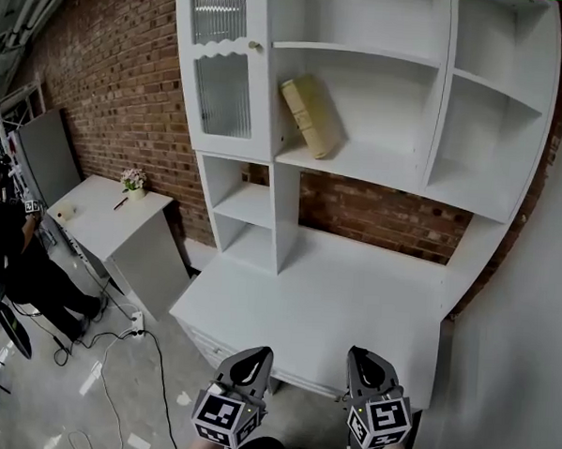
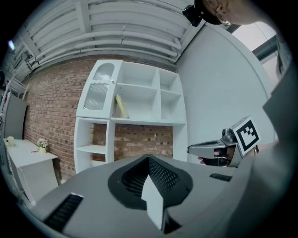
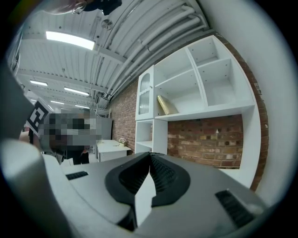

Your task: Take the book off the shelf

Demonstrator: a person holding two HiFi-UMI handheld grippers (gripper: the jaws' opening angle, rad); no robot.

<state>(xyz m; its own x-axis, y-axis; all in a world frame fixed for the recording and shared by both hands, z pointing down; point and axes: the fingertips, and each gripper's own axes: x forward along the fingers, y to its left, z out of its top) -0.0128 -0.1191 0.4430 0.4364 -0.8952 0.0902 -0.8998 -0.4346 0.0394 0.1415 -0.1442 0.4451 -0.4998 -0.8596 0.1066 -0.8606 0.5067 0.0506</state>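
Book [image 1: 310, 115] leans on shelf [image 1: 378, 165] — only head view shows floor cable [image 1: 160, 381].

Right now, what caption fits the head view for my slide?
Both shut, left gripper and right gripper face a white shelf unit where a tan book leans.

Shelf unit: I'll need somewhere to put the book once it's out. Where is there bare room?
The desktop is bare all the way from the left cubbies to the right side panel. The middle compartment is free right of the leaning book; the right compartments hold nothing. Nowhere here is crowded.
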